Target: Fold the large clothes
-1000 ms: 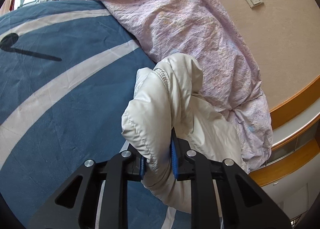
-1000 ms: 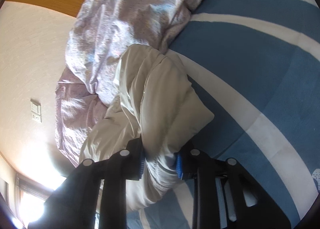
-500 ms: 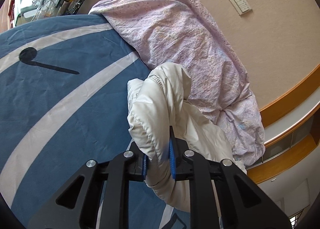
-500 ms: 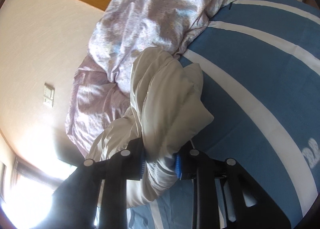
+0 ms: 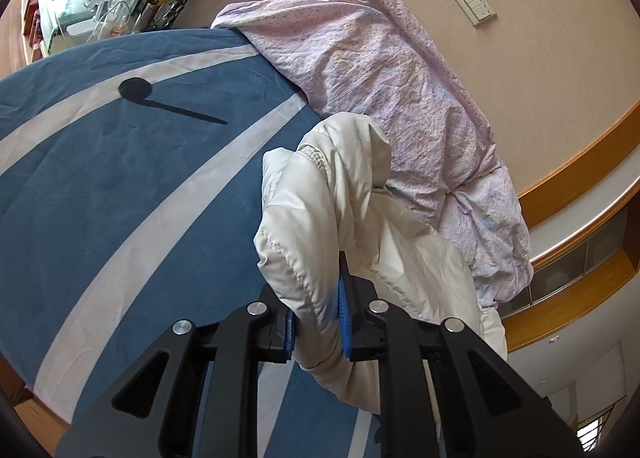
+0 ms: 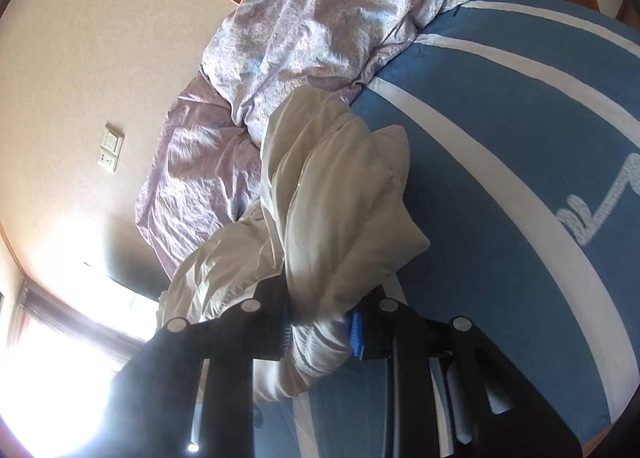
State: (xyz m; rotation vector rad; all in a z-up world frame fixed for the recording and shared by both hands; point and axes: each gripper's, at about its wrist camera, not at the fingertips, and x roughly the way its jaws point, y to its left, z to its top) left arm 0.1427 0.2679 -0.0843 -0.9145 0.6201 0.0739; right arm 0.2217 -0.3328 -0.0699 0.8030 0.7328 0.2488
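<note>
The step in hand looked like the carrying part of a fold: both claws had an edge of the cream padded jacket [image 5: 332,217] up off the blue-and-white striped bedspread [image 5: 120,185], and the next move would seem to call for bringing the two pinched edges across together, at one height, and laying them flat on open bedspread clear of the lilac duvet [image 5: 384,69] before either grip is loosened. In the left wrist view, the left claw [image 5: 318,322] was pressed nearly together, its blue pads pinching a thick quilted roll of the jacket; the cloth rose straight ahead of the fingertips, bulged over to the left of them, and trailed off behind the right finger toward the duvet, which lay further ahead and to the right against the wall. Bare bedspread spread out to the left of and beneath the claw. In the right wrist view, the right claw [image 6: 320,332] was likewise closed on a bunched fold of the jacket [image 6: 340,197], the fabric billowing up ahead of the fingertips and sagging below them to the left, with the duvet [image 6: 320,17] beyond it and the bedspread [image 6: 520,117] to the right.
</note>
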